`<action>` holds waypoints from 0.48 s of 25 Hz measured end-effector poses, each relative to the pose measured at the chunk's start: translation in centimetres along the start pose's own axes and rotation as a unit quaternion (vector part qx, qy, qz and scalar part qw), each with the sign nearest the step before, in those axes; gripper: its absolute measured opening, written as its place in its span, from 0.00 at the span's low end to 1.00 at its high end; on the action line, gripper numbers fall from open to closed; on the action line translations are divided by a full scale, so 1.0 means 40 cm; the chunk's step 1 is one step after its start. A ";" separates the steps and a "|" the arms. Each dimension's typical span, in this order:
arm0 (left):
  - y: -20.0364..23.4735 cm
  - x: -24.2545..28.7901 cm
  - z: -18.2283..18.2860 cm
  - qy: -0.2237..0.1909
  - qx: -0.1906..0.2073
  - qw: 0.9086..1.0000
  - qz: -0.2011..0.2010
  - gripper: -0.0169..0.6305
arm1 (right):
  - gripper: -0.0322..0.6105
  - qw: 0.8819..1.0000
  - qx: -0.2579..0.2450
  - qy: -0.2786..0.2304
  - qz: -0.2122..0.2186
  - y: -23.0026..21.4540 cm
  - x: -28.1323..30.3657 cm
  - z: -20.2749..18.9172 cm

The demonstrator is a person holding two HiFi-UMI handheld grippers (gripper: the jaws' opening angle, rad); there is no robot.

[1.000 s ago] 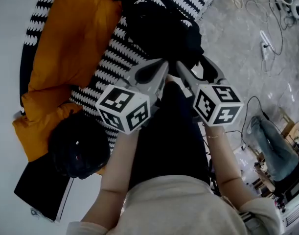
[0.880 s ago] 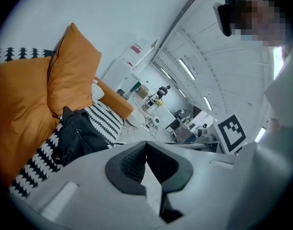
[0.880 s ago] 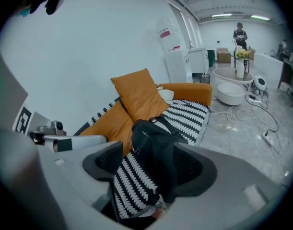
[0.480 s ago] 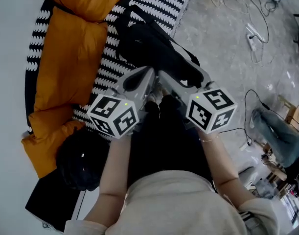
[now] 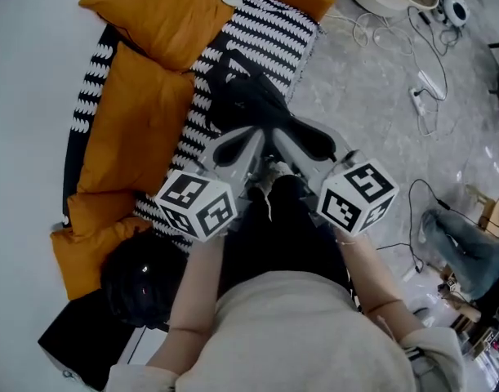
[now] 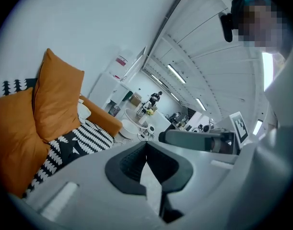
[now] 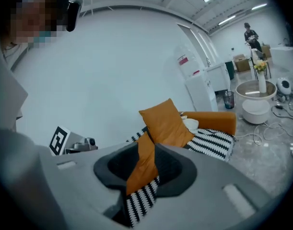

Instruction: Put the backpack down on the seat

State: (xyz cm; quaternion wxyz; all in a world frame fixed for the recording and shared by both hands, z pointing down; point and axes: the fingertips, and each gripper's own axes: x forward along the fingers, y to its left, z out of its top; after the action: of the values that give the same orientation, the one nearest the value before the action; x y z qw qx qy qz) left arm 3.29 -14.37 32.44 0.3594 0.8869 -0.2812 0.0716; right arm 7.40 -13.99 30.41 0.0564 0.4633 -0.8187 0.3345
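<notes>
The black backpack (image 5: 247, 103) lies on the sofa's black-and-white patterned seat (image 5: 269, 31), free of both grippers. My left gripper (image 5: 247, 141) hangs above its near end, fingertips together and nothing in them. In the left gripper view its jaws (image 6: 146, 150) meet at the tips, with only the room beyond. Beside it, my right gripper (image 5: 291, 145) also hangs above the backpack's near end. Its jaws (image 7: 145, 150) have just been closing and still stand a little apart. Only the sofa shows through the gap.
Orange cushions (image 5: 163, 11) (image 5: 139, 125) line the sofa's back and left side. A dark rounded bag (image 5: 143, 280) sits at the sofa's near left end. Cables and a power strip (image 5: 421, 96) trail over the grey floor on the right, near a pile of cloth (image 5: 457, 247).
Both grippers have lifted away from the backpack, which now lies further below them on the seat. The right jaws have drawn closer together.
</notes>
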 end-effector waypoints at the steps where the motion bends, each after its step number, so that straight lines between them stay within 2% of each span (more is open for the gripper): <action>1: -0.013 -0.003 0.014 -0.005 0.002 1.000 -0.002 0.04 | 0.22 1.000 -0.006 -0.007 0.003 0.009 -0.008 0.018; 6: -0.074 -0.012 0.080 -0.019 0.022 0.999 -0.019 0.04 | 0.06 0.999 -0.020 -0.038 0.024 0.056 -0.039 0.089; 12: -0.125 -0.034 0.167 -0.049 0.043 0.998 -0.018 0.04 | 0.05 0.996 -0.031 -0.048 0.073 0.115 -0.056 0.147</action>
State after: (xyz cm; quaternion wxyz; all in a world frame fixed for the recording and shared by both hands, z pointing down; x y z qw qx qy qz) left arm 4.40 -15.37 24.12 0.3077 0.9090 -0.2790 0.0333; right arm 6.30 -14.30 22.70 0.0069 0.4157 -0.8620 0.2901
